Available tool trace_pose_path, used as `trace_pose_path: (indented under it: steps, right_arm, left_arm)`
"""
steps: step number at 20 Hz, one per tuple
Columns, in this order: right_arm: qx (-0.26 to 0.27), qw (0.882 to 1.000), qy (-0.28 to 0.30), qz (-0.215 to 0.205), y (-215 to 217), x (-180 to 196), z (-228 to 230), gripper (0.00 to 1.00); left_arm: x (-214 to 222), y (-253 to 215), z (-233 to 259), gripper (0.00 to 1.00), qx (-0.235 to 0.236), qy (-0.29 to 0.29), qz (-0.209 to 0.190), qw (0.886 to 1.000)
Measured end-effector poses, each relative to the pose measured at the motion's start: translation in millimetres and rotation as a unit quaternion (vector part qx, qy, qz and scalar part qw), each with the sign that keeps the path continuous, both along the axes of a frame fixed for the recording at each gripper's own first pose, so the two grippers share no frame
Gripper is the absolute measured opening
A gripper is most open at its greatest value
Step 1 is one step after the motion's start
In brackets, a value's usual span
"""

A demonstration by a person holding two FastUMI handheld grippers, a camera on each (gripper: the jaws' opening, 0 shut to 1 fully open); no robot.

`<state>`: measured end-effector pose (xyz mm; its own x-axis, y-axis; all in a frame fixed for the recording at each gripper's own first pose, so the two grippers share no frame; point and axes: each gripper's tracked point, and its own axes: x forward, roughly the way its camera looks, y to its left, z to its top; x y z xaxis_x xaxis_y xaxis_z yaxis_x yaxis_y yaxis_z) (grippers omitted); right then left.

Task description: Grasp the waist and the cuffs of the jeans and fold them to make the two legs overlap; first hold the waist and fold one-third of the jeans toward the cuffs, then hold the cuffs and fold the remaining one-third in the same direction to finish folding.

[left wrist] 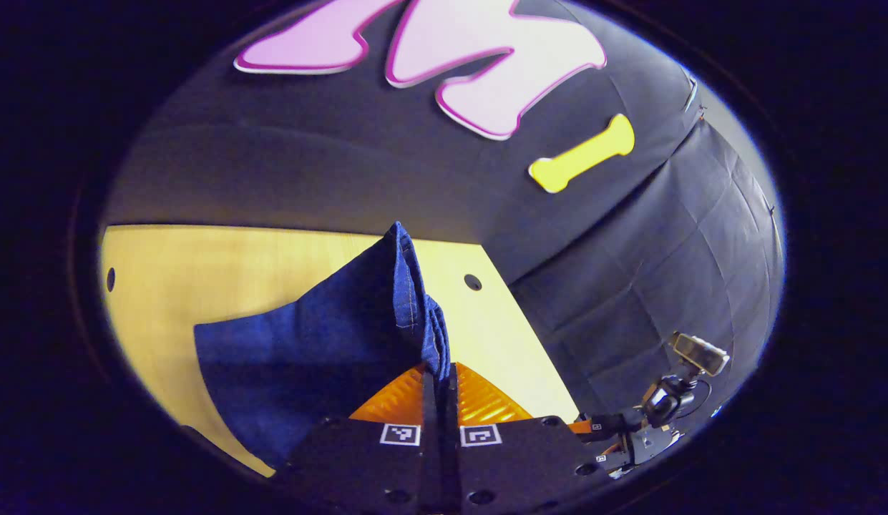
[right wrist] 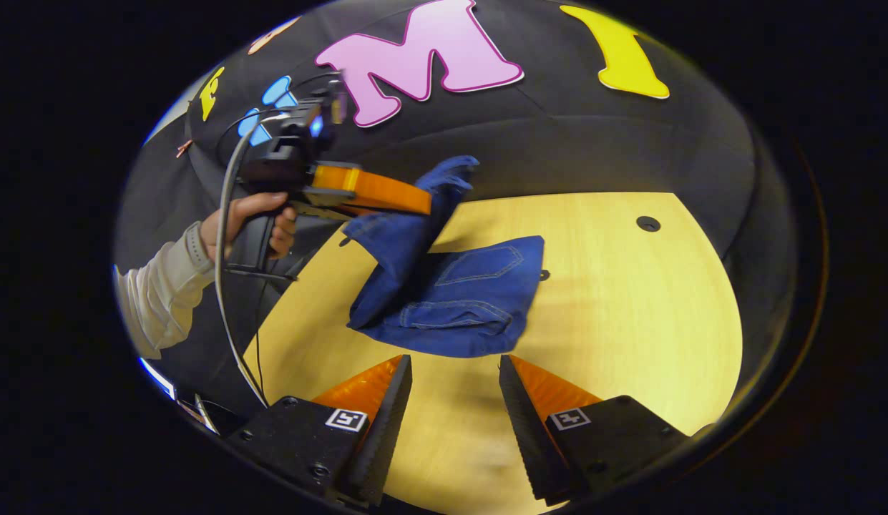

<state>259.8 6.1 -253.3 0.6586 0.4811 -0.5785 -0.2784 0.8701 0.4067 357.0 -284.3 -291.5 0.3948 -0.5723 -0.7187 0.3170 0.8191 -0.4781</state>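
Denim jeans (left wrist: 322,343) in closed left tongs (left wrist: 439,375)

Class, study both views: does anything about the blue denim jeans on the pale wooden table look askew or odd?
Yes. The left gripper lifts one end of the blue denim jeans off the pale wooden table, leaving them bunched and uneven; the right gripper is open, holding nothing.

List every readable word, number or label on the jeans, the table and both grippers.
No readable text.
On the left gripper: square marker tags, patterns without words.
On the right gripper: the same kind.
On the jeans: stitching, no label to be seen.
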Motion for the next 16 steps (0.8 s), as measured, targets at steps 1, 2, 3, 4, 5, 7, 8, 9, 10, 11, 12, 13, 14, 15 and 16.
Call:
trace_pose_path:
  steps: [1,2,3,4,5,7,8,9,10,11,12,13,14,15,16]
  right_arm:
    - [0.005,1.0,0.002,-0.003,-5.9,-0.2,-0.5,0.77]
    - [0.008,1.0,0.003,-0.006,-9.8,-0.3,-0.7,0.77]
    - [0.009,1.0,0.003,-0.009,-14.9,2.2,-2.1,0.77]
    - [0.008,1.0,0.002,-0.011,-22.3,4.4,-2.8,0.77]
    - [0.008,1.0,0.001,-0.01,-26.4,7.1,-3.0,0.77]
    - [0.006,1.0,-0.007,-0.011,-36.0,12.2,-2.1,0.77]
    - [0.008,1.0,-0.011,-0.014,-40.0,13.8,0.5,0.77]
    - [0.009,1.0,-0.016,-0.019,-44.5,15.2,5.1,0.77]
    - [0.008,0.999,-0.027,-0.026,-48.6,16.4,12.2,0.77]
    - [0.004,0.999,-0.04,-0.032,-53.8,16.7,20.9,0.77]
    - [-0.005,0.998,-0.055,-0.038,-57.9,13.8,31.4,0.77]
    - [-0.012,0.996,-0.073,-0.043,-60.2,11.1,45.1,0.77]
    - [-0.016,0.994,-0.093,-0.047,-61.2,5.3,62.3,0.77]
    - [-0.02,0.991,-0.118,-0.051,-60.7,-2.3,82.6,0.77]
    - [-0.025,0.988,-0.144,-0.056,-58.7,-11.0,101.1,0.77]
  left_arm:
    - [-2.0,-5.4,-23.2,0.06,0.026,0.016,-0.008,1.0]
    - [-7.2,-18.9,-50.7,0.06,0.042,0.033,-0.015,0.998]
    - [-12.4,-25.7,-69.0,0.08,0.055,0.049,-0.016,0.997]
    - [-16.9,-32.8,-81.2,0.12,0.063,0.057,-0.017,0.996]
    - [-20.7,-36.1,-88.7,0.17,0.071,0.061,-0.023,0.995]
    - [-22.3,-43.0,-83.8,0.61,0.079,0.037,-0.025,0.996]
    - [-24.4,-42.2,-77.1,0.86,0.094,0.014,-0.024,0.995]
    - [-22.4,-32.4,-66.7,0.94,0.125,-0.018,-0.02,0.992]
    - [-22.4,-24.2,-51.8,0.94,0.156,-0.058,-0.018,0.986]
    - [-24.4,-13.4,-26.7,0.96,0.174,-0.104,-0.015,0.979]
    - [-27.2,-7.4,1.8,0.96,0.182,-0.146,-0.014,0.972]
    - [-35.8,-1.5,30.8,0.95,0.187,-0.182,-0.01,0.965]
    - [-51.9,1.3,59.7,0.95,0.189,-0.219,-0.004,0.957]
    - [-68.3,5.0,87.4,0.96,0.19,-0.253,0.006,0.949]
    - [-85.7,10.7,108.3,0.96,0.188,-0.285,0.018,0.94]
